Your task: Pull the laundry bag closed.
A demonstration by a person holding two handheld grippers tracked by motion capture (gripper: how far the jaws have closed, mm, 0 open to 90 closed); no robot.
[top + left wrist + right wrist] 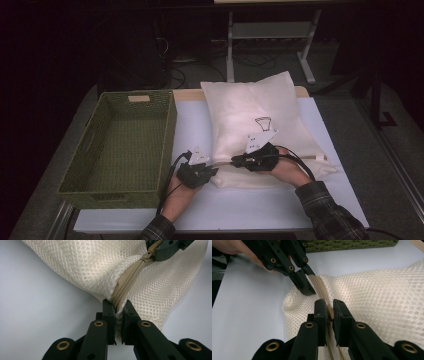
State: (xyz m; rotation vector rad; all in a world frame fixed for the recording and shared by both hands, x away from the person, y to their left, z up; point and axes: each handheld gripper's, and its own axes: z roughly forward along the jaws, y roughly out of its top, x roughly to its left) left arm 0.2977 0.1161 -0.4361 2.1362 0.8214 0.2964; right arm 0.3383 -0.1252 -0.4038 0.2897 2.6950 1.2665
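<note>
A cream mesh bag (pixel 252 112) with a pillow inside lies on the white table (pixel 260 205). A tan zipper (pixel 128 277) runs along its near edge. My left gripper (pixel 117 311) is shut on the mesh at the zipper's end, at the bag's near left corner (pixel 216 172). My right gripper (pixel 330 308) is shut on the tan zipper pull (pixel 331 312), a short way along the zipper from the left one. In the high view the left gripper (pixel 211 170) and right gripper (pixel 236 161) sit close together at the bag's front edge. The right gripper's jaw tip covers the slider (pixel 150 254) in the left gripper view.
An empty green woven basket (pixel 125 142) stands left of the bag, close to my left hand. A thin wooden stick (pixel 315 158) lies at the bag's right edge. Bare table lies in front of the bag; the floor and a desk frame (pixel 270 35) lie beyond.
</note>
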